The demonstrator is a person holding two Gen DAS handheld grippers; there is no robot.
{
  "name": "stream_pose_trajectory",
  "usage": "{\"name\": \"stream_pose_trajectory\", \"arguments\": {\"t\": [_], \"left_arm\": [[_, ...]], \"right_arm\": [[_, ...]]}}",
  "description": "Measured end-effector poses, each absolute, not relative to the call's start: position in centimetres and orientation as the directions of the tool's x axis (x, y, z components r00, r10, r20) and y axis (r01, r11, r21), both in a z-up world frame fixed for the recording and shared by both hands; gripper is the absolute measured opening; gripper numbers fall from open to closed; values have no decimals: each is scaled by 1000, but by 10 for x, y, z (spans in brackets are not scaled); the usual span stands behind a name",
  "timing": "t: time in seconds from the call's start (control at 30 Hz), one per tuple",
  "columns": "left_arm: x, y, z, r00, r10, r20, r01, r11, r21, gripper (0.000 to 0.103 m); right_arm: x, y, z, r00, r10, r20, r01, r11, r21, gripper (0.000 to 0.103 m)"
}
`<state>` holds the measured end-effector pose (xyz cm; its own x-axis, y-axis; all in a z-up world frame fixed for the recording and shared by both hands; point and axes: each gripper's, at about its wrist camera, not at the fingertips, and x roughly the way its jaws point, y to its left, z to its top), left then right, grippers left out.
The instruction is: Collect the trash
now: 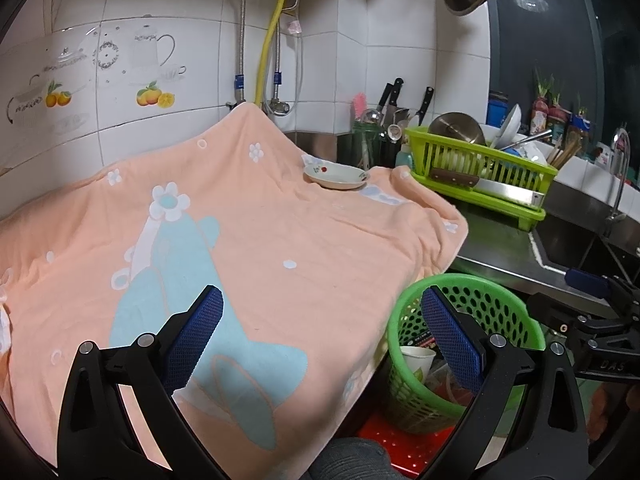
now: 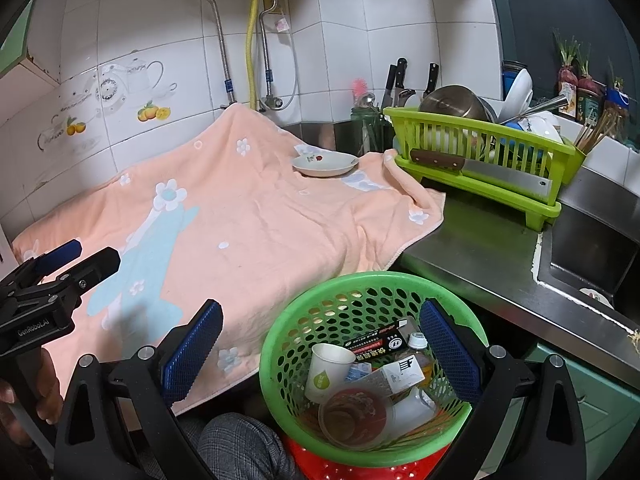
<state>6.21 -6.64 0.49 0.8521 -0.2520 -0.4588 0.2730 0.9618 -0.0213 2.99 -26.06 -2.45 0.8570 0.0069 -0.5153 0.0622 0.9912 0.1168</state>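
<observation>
Holding trash: green basket (image 2: 280, 344) with paper cup (image 2: 326, 368); left gripper (image 1: 322, 344) and right gripper (image 2: 320, 348) both spread apart, gripping nothing.

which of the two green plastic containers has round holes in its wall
The green waste basket in front of the counter, holding the paper cup and other trash. The lime dish rack on the counter has upright slats instead.

Bright even indoor light, sharp focus, fisheye-curved edges, dark corners
</observation>
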Motion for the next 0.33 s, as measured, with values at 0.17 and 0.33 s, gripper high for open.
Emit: {"name": "stream_pose_trajectory", "arguments": {"t": [0.17,0.33], "left_arm": [[62,-65,4,847,-246,-472,266,964,-25,98],[61,-63,4,849,-238,-473,258,966,-23,98]], "right_arm": [[31,-258,-25,857,12,-515,56,991,117,96],[32,-257,-26,854,19,-519,51,991,121,96]]}}
